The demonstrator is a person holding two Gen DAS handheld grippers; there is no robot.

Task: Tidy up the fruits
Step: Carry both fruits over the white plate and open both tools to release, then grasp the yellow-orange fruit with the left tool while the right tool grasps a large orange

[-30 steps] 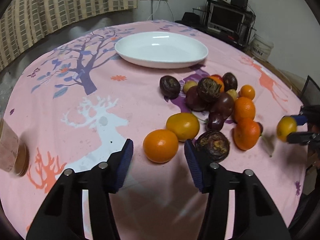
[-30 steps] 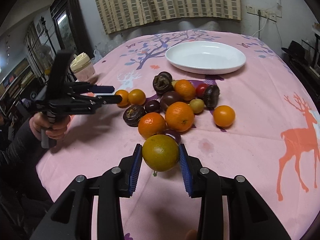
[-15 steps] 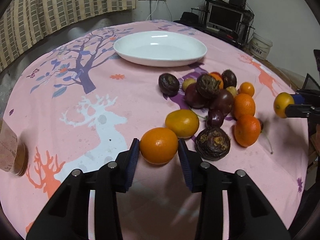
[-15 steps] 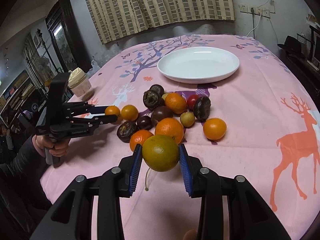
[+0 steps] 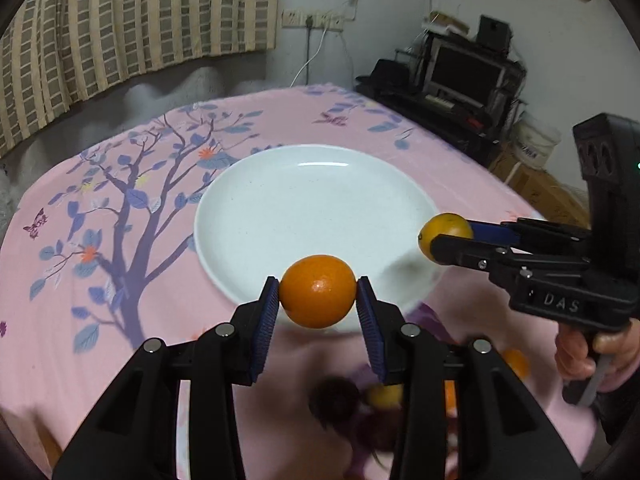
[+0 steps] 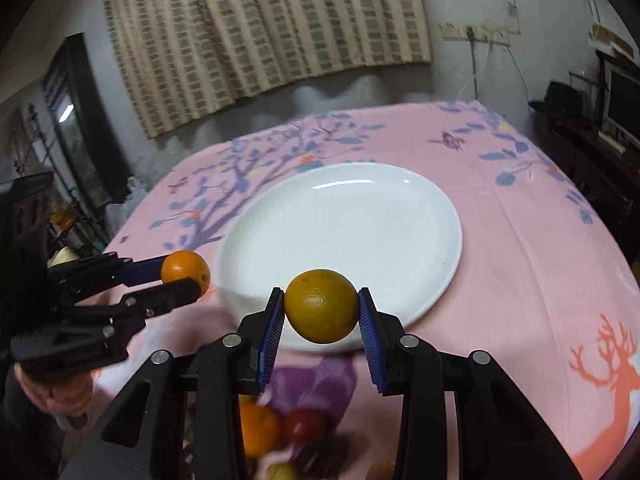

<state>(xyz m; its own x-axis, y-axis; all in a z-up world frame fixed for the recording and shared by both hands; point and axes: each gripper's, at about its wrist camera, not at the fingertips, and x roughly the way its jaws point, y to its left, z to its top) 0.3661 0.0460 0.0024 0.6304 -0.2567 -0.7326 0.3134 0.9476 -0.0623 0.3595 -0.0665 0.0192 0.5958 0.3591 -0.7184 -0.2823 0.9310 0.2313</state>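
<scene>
My left gripper (image 5: pixel 317 303) is shut on a bright orange (image 5: pixel 317 291) and holds it in the air over the near rim of the empty white plate (image 5: pixel 312 216). My right gripper (image 6: pixel 321 312) is shut on a duller yellow-green orange (image 6: pixel 321 306), held above the plate's (image 6: pixel 360 224) near rim. Each gripper shows in the other's view: the right one (image 5: pixel 444 240) at the plate's right edge, the left one (image 6: pixel 186 276) at its left edge. The remaining fruit pile (image 6: pixel 288 436) lies blurred below the grippers.
The round table wears a pink cloth with tree and deer prints (image 5: pixel 132 216). Striped curtains (image 6: pixel 264 28) hang behind. A TV and shelves (image 5: pixel 464 72) stand at the far right. A dark cabinet (image 6: pixel 68 128) stands left of the table.
Both grippers have lifted their oranges from the table and carried them forward over the plate's near rim. The fruit pile now lies below and behind the fingers.
</scene>
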